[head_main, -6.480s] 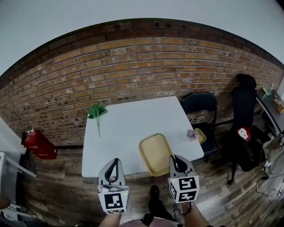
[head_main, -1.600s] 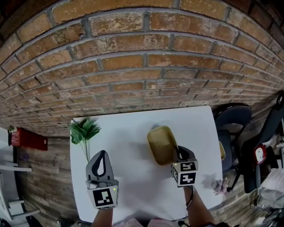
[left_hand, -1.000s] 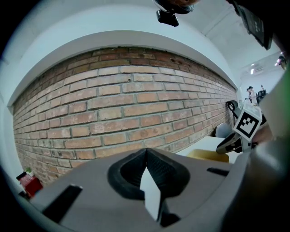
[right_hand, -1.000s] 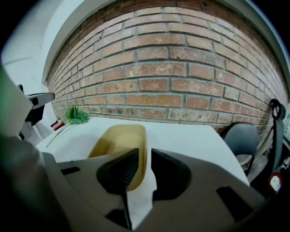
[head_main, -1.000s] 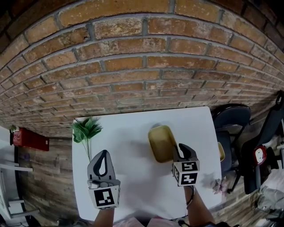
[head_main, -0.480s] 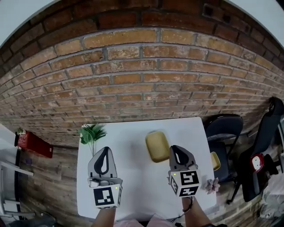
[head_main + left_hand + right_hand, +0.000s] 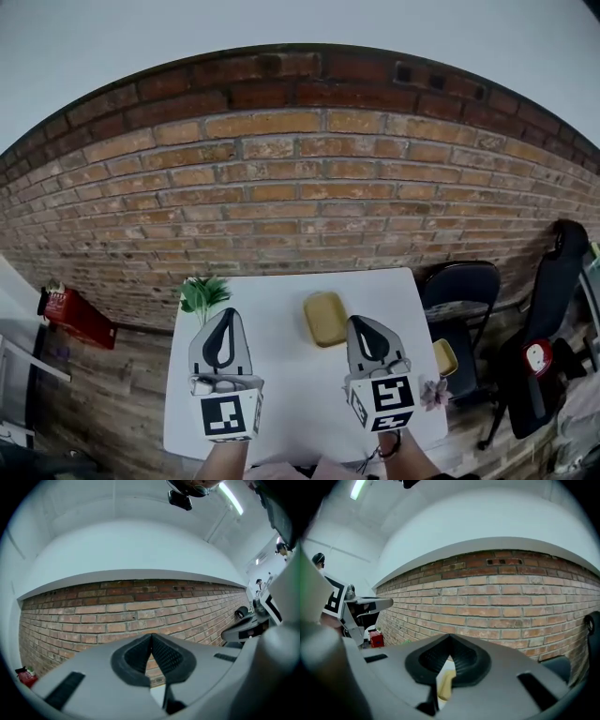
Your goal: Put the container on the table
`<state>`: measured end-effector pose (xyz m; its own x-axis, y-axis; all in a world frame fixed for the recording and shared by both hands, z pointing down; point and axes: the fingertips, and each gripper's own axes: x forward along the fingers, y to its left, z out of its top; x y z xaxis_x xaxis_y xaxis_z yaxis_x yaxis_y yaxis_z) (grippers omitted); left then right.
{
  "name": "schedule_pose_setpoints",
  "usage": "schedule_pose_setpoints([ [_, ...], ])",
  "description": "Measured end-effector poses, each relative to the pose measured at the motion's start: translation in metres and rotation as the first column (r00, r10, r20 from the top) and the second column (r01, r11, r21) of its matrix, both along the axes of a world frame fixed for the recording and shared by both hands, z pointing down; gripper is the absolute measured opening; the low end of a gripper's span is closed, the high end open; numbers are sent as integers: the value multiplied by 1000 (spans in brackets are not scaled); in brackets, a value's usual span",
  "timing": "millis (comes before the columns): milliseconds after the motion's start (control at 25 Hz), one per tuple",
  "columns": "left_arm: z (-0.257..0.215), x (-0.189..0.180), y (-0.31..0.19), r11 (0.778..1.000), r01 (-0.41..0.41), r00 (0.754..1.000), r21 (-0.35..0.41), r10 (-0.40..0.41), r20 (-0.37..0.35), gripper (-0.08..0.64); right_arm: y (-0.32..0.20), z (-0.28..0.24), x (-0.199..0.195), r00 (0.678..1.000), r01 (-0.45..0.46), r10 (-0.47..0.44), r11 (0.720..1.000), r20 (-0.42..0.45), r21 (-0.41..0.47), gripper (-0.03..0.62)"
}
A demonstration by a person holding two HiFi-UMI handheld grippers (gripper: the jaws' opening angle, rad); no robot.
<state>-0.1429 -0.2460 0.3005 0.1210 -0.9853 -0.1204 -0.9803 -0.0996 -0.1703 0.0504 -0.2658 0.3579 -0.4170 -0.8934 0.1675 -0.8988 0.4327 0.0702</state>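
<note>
Hovering both grippers over the white counter (image 7: 291,375) here. The left gripper (image 7: 227,315) has its fingers pressed together with nothing in them, and it's the same deal on the right gripper (image 7: 358,322). The yellow container (image 7: 325,318) sits flat on the counter near the brick wall (image 7: 300,206), clear of both grippers. A green sprig (image 7: 203,293) lies at the far left corner.

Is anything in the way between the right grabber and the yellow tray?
Nothing visible is. The yellow plastic tray lies on the white table beside the right gripper, whose jaws are shut and empty. The green leafy sprig sits away at the far left corner.
</note>
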Motion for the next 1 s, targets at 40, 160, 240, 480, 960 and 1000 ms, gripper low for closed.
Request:
schedule_pose_setpoints([
  [40, -4, 3, 3, 1000, -3, 1000, 8, 3, 3, 11, 3, -4, 1, 1000, 2, -2, 1000, 1, 8, 0],
  [160, -12, 10, 10, 1000, -11, 1000, 27, 11, 16, 10, 8, -13, 3, 1000, 2, -2, 1000, 0, 28, 0],
  [240, -12, 12, 13, 1000, -9, 1000, 28, 9, 17, 9, 10, -18, 4, 1000, 1, -1, 999, 0, 38, 0],
  [480, -16, 16, 14, 999, -16, 1000, 38, 16, -5, 11, 13, -26, 2, 1000, 12, -11, 998, -10, 59, -2],
  [960, -16, 20, 6, 998, -34, 999, 44, 34, -20, 11, 6, -28, 1, 1000, 8, -7, 998, -12, 68, -2],
  [1000, -15, 20, 5, 998, -35, 999, 43, 36, -20, 9, 5, -28, 1, 1000, 6, -5, 998, -12, 66, -2],
])
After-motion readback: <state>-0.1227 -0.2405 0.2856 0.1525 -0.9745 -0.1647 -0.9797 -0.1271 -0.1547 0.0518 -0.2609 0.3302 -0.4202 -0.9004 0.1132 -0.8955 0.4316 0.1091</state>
